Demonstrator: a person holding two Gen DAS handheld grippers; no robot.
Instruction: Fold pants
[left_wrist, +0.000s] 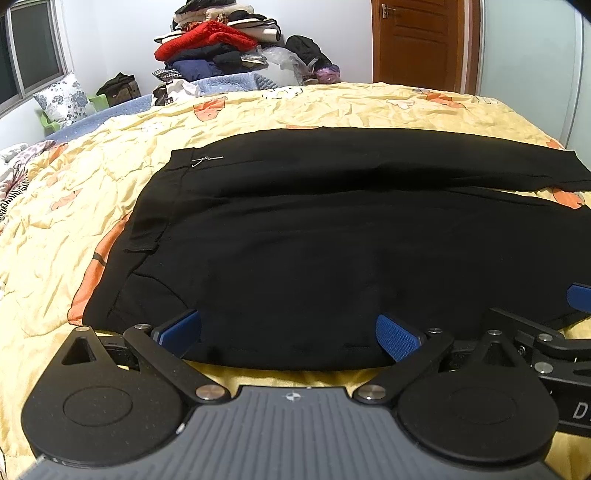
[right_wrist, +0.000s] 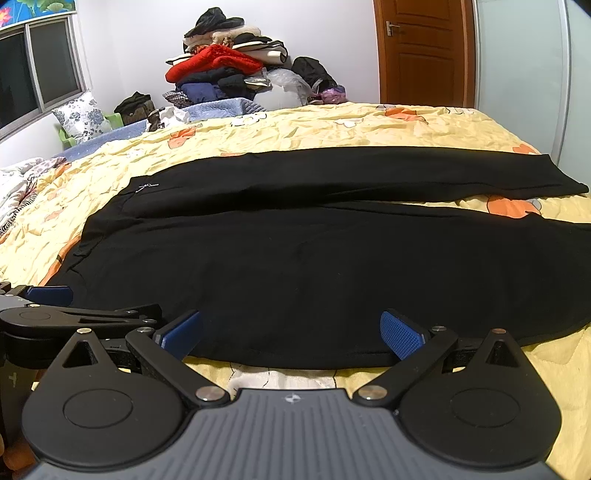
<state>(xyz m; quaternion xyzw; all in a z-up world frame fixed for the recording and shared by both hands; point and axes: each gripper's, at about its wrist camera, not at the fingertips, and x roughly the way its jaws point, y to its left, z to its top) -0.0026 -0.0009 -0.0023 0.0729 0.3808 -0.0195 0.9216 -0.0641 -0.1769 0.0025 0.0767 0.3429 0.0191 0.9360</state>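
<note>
While the black pants (left_wrist: 332, 236) are lying spread flat across the yellow flower-print quilt (left_wrist: 122, 155) on the bed, both grippers are sitting low at the garment's near edge. The pants are lying sideways to the cameras, waistband toward the left and the two legs running off to the right, the far leg parting slightly from the near one toward the cuffs. A small white drawstring (left_wrist: 207, 159) is showing near the waistband.

The left gripper (left_wrist: 288, 334) is holding its blue-padded fingers (left_wrist: 397, 338) spread wide, one on each side of a stretch of the near hem, with nothing pinched between them. The right gripper (right_wrist: 290, 332) is doing the same further along that edge, its fingers (right_wrist: 400, 334) also wide apart and resting at the cloth's border without clamping it. In the right wrist view the left gripper is showing at the left margin, just beside the right one; the left wrist view is catching the right gripper at its right margin.

Beyond the bed, a heap of folded clothes (right_wrist: 229, 70) topped with red knitwear is standing against the wall, a floral pillow (right_wrist: 83, 116) is leaning under the window (right_wrist: 40, 62), and a brown wooden door (right_wrist: 424, 51) is standing closed.
</note>
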